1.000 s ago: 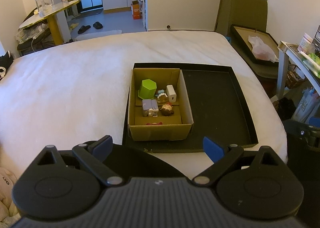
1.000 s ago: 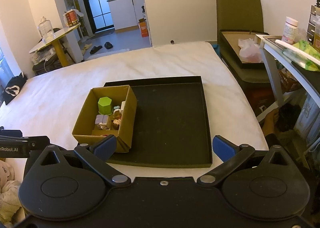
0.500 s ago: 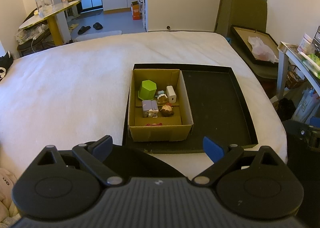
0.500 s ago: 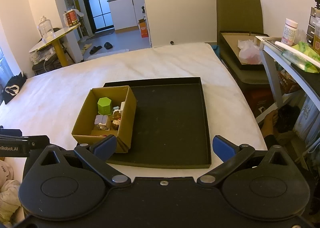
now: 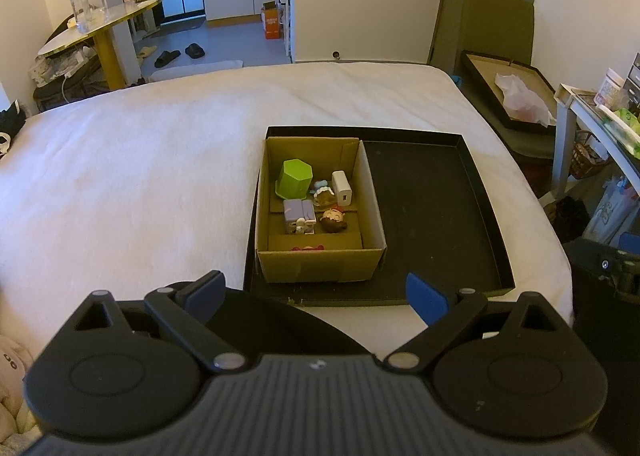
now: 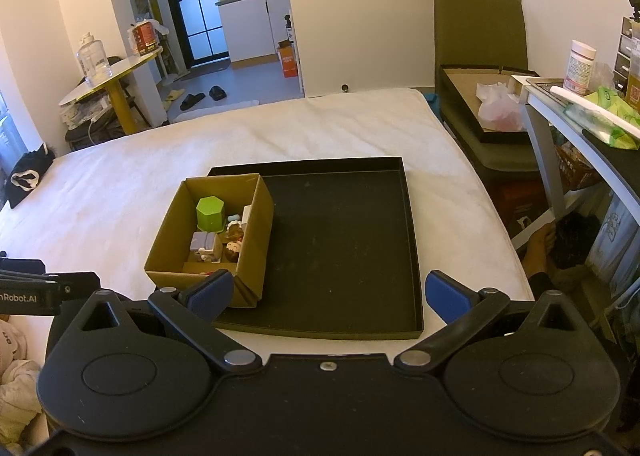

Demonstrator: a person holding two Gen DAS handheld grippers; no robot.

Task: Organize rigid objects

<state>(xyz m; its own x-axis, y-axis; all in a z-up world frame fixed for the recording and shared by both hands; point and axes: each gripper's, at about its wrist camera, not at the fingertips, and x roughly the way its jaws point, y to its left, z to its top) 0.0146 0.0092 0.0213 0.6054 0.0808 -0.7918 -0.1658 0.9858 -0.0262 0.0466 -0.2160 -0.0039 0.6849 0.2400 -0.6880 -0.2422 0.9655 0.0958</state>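
Observation:
A cardboard box (image 5: 320,268) (image 6: 250,252) sits in the left part of a black tray (image 5: 436,216) (image 6: 344,248) on a white bed. In the box lie a green hexagonal cup (image 5: 295,178) (image 6: 210,213), a white charger (image 5: 342,187), a purple block toy (image 5: 298,214) (image 6: 205,245), a brown-haired figurine (image 5: 334,220) and other small toys. My left gripper (image 5: 316,296) is open and empty, just short of the tray's near edge. My right gripper (image 6: 328,292) is open and empty, over the tray's near edge.
The white bed (image 5: 140,176) extends far to the left. A side table with bottles (image 6: 580,104) stands at the right, with a box holding a plastic bag (image 6: 496,108) behind it. A yellow table (image 5: 100,24) stands at the back left. A soft toy (image 5: 12,360) lies near left.
Both grippers stay open. The views have barely shifted; the tray and box sit where they were.

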